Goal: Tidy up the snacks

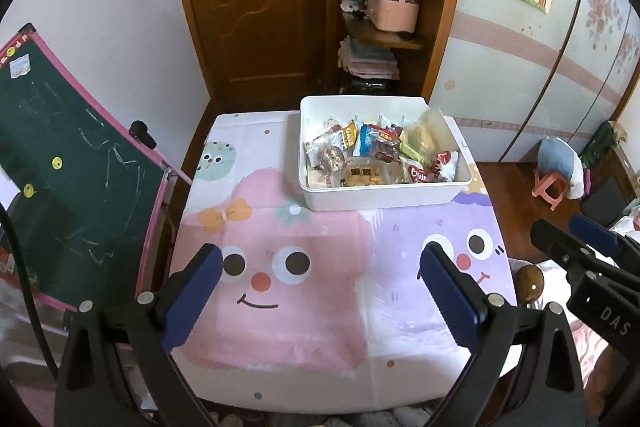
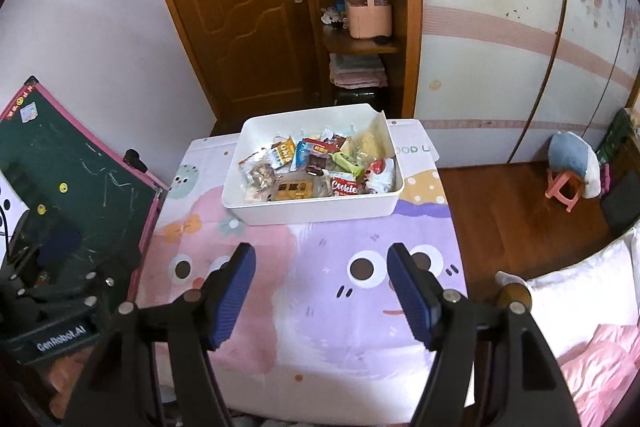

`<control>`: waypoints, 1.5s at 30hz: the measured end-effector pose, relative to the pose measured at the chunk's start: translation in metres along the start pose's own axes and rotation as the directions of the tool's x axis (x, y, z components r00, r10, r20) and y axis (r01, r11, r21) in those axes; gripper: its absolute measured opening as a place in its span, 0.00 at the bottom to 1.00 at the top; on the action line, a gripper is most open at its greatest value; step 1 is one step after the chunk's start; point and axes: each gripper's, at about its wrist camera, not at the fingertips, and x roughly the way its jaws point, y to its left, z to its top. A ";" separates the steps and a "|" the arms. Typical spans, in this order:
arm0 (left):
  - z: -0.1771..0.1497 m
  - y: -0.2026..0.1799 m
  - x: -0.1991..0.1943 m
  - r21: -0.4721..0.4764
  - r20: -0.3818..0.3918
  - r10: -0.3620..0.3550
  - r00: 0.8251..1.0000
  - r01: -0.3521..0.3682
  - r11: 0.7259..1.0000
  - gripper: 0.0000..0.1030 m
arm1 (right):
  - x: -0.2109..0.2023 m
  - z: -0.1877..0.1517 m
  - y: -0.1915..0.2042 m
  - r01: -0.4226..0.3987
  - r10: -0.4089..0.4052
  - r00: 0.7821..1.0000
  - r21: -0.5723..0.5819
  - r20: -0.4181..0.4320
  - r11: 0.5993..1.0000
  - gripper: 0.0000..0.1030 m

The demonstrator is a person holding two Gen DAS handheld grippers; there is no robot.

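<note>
Snacks (image 1: 372, 157), mixed bright wrappers, fill the white bin (image 1: 380, 193) at your table's far edge; your left gripper (image 1: 320, 297) gapes wide, empty. Right wrist view: same bin (image 2: 320, 209); your right gripper (image 2: 322, 293) stands parted, holding nothing.

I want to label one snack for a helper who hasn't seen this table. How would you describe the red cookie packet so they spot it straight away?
Find the white bin on the cartoon tablecloth. Look along its near wall, towards the right corner. The cookie packet is the red one with white script lettering, beside a brown-labelled clear bread bag.
</note>
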 end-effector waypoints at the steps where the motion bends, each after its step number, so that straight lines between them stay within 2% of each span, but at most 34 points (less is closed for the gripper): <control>1: -0.001 0.000 -0.002 -0.003 0.003 -0.001 1.000 0.001 1.000 0.96 | -0.003 -0.003 0.003 0.001 -0.001 1.000 -0.002 0.003 1.000 0.67; 11: -0.011 -0.003 -0.015 0.001 0.005 0.002 1.000 -0.002 1.000 0.96 | -0.016 -0.019 0.013 -0.010 0.011 1.000 -0.026 0.010 1.000 0.67; 38: -0.014 -0.004 -0.016 0.000 -0.003 0.001 1.000 -0.001 1.000 0.96 | -0.019 -0.029 0.015 -0.021 0.021 1.000 -0.032 -0.005 0.999 0.67; 45: -0.026 -0.004 -0.022 -0.003 -0.003 0.006 1.000 -0.006 1.000 0.96 | -0.019 -0.029 0.015 -0.021 0.021 1.000 -0.033 -0.006 0.999 0.67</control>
